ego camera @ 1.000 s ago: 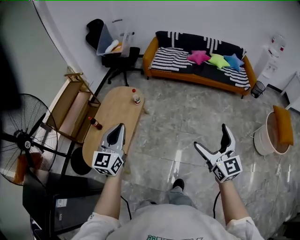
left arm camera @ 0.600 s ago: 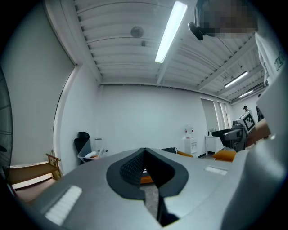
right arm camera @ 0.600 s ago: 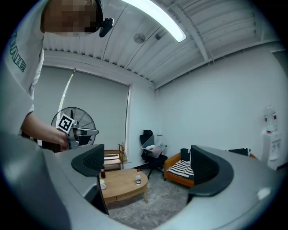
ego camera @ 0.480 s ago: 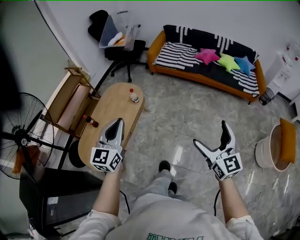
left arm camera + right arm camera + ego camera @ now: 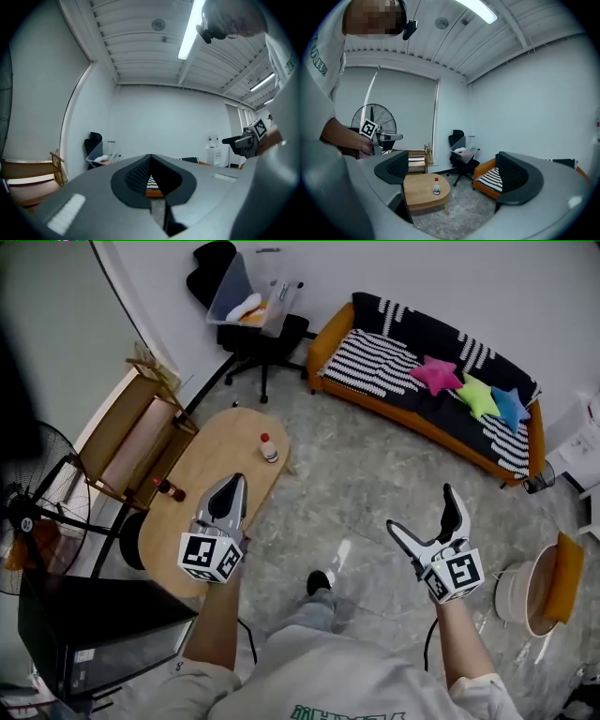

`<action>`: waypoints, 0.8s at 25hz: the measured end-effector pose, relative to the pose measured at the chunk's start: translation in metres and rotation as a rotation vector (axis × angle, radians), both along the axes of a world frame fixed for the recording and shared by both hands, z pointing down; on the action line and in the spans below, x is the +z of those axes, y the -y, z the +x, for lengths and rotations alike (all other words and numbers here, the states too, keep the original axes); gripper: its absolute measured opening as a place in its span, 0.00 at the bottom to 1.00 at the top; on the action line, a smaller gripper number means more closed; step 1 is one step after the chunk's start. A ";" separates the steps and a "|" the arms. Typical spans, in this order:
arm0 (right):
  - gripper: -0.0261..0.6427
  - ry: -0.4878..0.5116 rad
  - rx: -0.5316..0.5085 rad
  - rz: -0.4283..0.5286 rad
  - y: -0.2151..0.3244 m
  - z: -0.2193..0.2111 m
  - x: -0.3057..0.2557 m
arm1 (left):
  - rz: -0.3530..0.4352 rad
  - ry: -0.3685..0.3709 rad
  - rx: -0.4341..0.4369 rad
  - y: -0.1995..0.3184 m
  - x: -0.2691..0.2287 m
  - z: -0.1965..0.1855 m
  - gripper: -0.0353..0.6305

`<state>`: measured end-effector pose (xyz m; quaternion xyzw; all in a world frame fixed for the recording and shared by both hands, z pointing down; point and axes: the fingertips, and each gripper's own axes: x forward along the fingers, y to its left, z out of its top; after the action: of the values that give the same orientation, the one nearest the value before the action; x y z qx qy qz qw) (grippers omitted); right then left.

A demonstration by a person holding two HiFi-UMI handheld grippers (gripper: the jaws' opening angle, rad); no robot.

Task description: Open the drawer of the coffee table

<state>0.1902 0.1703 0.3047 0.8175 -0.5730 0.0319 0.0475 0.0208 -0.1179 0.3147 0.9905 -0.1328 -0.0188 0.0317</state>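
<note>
No word or number can be read; green print on the person's shirt (image 5: pixel 319 681) is cut off at the head view's lower edge, and in the right gripper view it runs sideways, too bent to spell out; the marker cube (image 5: pixel 214 557) of the left gripper (image 5: pixel 238 482), seen over the near end of the coffee table (image 5: pixel 211 460), and that of the right gripper (image 5: pixel 420 510), well right of the table, bear black-and-white square patterns, no letters; the bottle (image 5: pixel 269 448) on the table's far end has a pale label, too small to read.
</note>
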 end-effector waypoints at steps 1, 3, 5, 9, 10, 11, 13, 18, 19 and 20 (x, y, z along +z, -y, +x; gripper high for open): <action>0.92 0.002 -0.017 -0.007 0.016 0.008 0.001 | -0.003 0.003 -0.009 0.012 0.001 0.007 0.05; 0.92 0.002 -0.055 -0.017 0.045 0.022 0.001 | -0.003 0.007 -0.025 0.031 0.002 0.018 0.05; 0.92 0.003 -0.091 -0.022 0.070 0.035 0.001 | 0.004 0.005 -0.042 0.047 0.000 0.026 0.05; 0.92 0.011 -0.161 -0.045 0.116 0.052 0.003 | 0.000 0.006 -0.086 0.071 -0.004 0.028 0.05; 0.92 0.011 -0.180 -0.048 0.127 0.054 0.003 | 0.000 0.008 -0.099 0.077 -0.005 0.025 0.05; 0.92 0.011 -0.200 -0.048 0.138 0.055 0.003 | 0.000 0.008 -0.115 0.082 -0.005 0.021 0.05; 0.92 0.011 -0.245 -0.048 0.161 0.055 0.004 | 0.002 0.007 -0.149 0.092 -0.004 0.012 0.05; 0.92 0.028 -0.384 -0.055 0.213 0.061 0.019 | 0.008 0.018 -0.262 0.105 -0.001 -0.004 0.05; 0.92 0.036 -0.414 -0.056 0.224 0.063 0.023 | 0.014 0.021 -0.288 0.107 -0.001 -0.007 0.05; 0.92 0.043 -0.443 -0.058 0.234 0.065 0.027 | 0.020 0.024 -0.315 0.109 -0.001 -0.009 0.05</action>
<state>0.2557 -0.0634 0.3321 0.6690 -0.7385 0.0545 0.0645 0.0114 -0.2271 0.3136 0.9577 -0.2868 -0.0130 0.0171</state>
